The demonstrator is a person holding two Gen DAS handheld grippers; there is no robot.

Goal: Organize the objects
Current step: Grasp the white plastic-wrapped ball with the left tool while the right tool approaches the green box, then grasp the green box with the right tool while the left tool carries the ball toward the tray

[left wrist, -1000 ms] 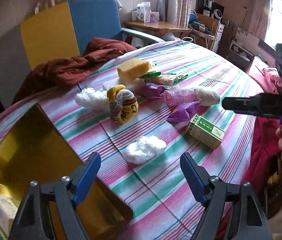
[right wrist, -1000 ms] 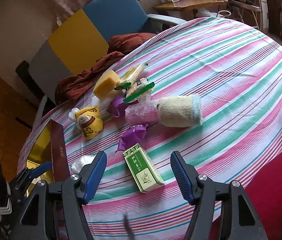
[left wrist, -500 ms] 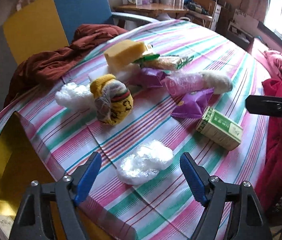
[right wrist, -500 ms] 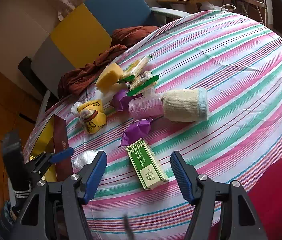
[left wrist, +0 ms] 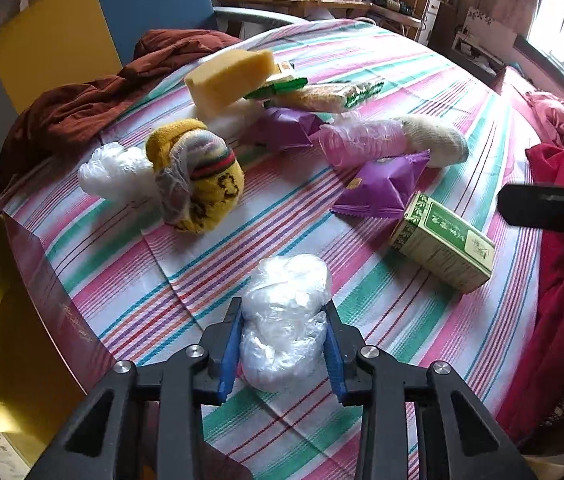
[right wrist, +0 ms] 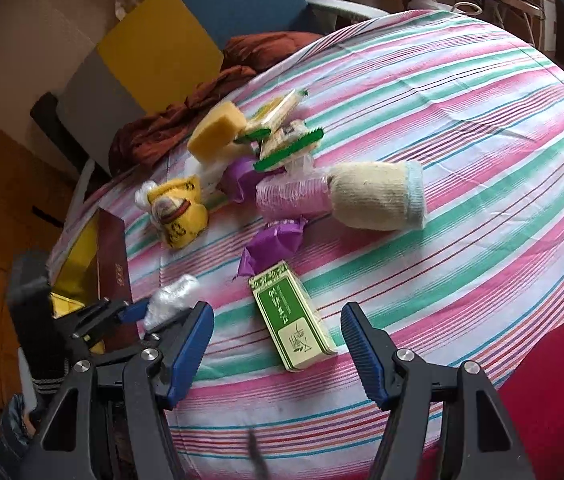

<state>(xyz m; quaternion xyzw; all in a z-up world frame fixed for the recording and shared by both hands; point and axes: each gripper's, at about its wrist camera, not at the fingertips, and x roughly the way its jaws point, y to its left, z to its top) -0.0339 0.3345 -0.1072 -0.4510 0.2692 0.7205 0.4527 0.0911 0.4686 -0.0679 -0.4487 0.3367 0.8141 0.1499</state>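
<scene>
The round table under its striped cloth carries the whole clutter, and beside its near-left edge stands the open box, dark red outside with a shiny gold lining, the likely home for the loose things. The left gripper has its blue pads pressed into both flanks of the crumpled clear plastic bag, which lies on the cloth just beside the box wall. To do this step well, lift straight up first, since the film is slippery and springy and can squirm out of a shallow pinch, then carry it across the box's rim and release low inside. From the right wrist view the wad looks only half caught, though that angle is poor.

The right gripper hangs with its jaws spread and nothing between them, above the green carton, a rigid printed cardboard block that should take a flat, firm squeeze.

Farther off lie a cream knitted sock roll, a yellow foam sponge, a yellow knit bundle, a sleeve of pink plastic cups, and purple foil packets, glossy and crinkly.
</scene>
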